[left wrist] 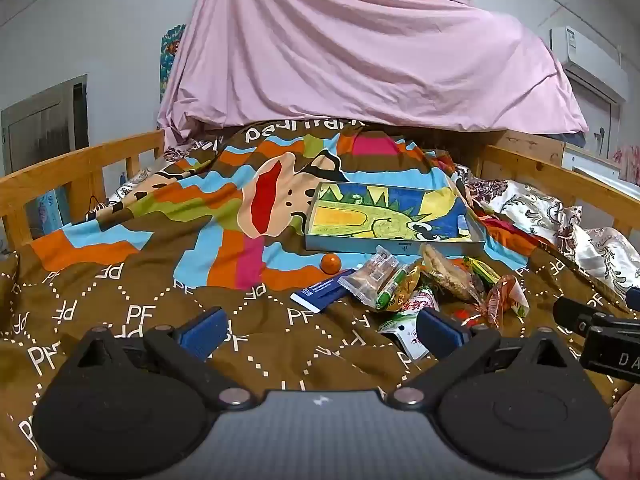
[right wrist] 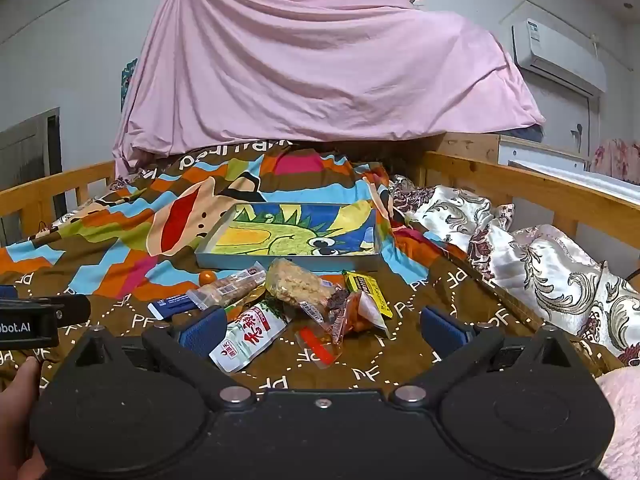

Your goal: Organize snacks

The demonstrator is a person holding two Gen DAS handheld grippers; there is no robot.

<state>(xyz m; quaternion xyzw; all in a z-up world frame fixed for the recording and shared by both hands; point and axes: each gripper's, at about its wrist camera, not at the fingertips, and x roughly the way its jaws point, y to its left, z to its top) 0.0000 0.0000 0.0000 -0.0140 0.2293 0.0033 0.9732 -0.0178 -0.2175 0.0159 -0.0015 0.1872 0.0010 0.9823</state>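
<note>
Item: loose pile of sealed snack packets (right wrist: pixel 288 300), mixed foil and clear plastic, lying on a brown quilted bedcover (right wrist: pixel 432 292) printed with white letters and a bright cartoon panel. The pile sits near the middle of the bed, just in front of the tray.

Contents noted: white-and-green pouch with red lettering (right wrist: pixel 250 338), nearest; clear bag of pale crumbly pieces (right wrist: pixel 298 284) on top; clear wrapper of brown biscuits (right wrist: pixel 232 286) to the left; yellow-green sachet (right wrist: pixel 366 286) to the right; flat dark-blue packet (right wrist: pixel 172 306) at the left edge; small orange round fruit (right wrist: pixel 207 277), apart from the pile, near the tray's left corner.

Receptacle: shallow rectangular grey-walled tray with a painted yellow-and-blue cartoon floor (right wrist: pixel 280 264), just beyond the pile, holding nothing.

Tools: right gripper (right wrist: pixel 320 330), black with blue pads, jaws spread wide and holding nothing, hovering over the near edge of the pile. Left gripper (left wrist: pixel 320 330), same make, likewise spread and unladen, to the left of the pile.

Surroundings: wooden bed rails (right wrist: pixel 520 184); pink sheet (right wrist: pixel 320 72) hung at the far end; floral satin bedding (right wrist: pixel 540 252) at right.

Status: sorting apparently not begun; approach step. Next move likely calls for lowering the right jaws over the white-and-green pouch, closing on its edge, and carrying it far into the tray.
</note>
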